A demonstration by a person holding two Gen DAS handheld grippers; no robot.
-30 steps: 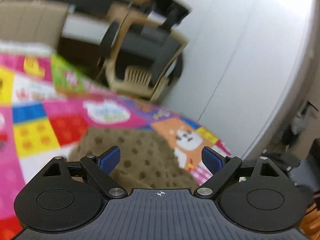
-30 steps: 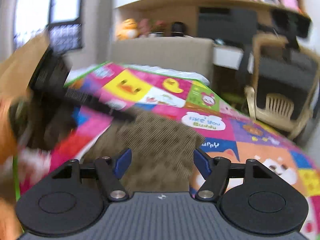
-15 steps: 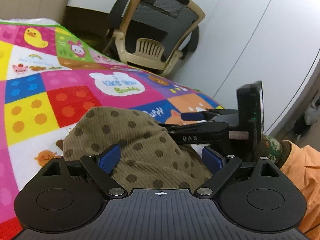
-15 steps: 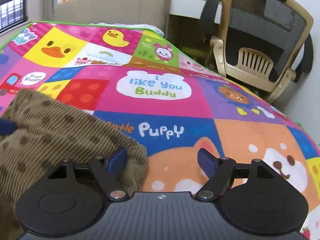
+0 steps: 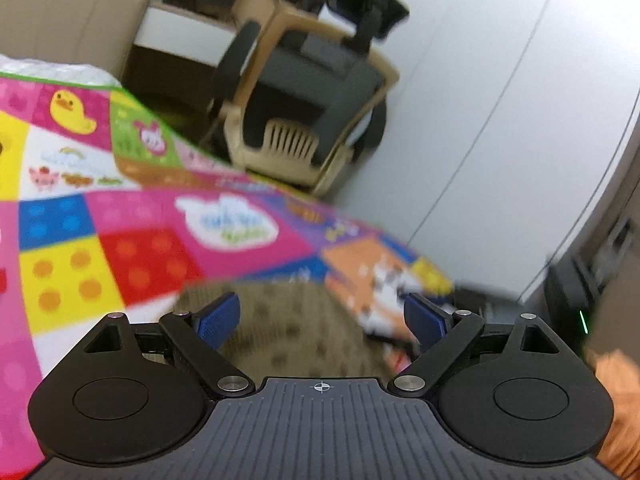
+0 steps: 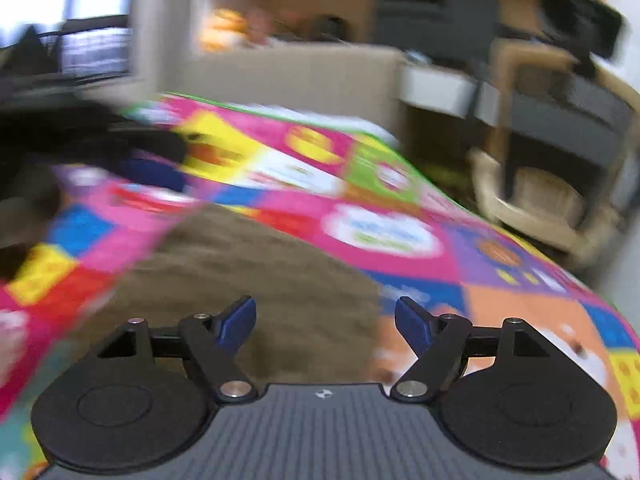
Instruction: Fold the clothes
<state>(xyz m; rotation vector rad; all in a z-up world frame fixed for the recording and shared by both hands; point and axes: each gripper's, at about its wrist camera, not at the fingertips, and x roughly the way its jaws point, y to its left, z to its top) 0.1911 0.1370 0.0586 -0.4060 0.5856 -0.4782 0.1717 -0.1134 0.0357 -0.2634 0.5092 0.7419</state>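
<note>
I see one brown dotted garment [image 5: 296, 332] lying on one colourful patchwork blanket [image 5: 140, 240]. My left hand-held gripper [image 5: 322, 318] and right hand-held gripper [image 6: 325, 322] both gape wide, empty, above it.

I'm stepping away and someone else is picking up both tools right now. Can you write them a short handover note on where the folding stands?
Left tool: open, holding nothing, above the brown dotted garment.
Right tool: open, holding nothing, above the same garment.
The garment lies in a heap on the colourful play mat; both views are motion-blurred, so its exact folds cannot be read.
Done: no neat fold is visible.
Left: probably spread it flat, then grip an edge and fold it.
</note>
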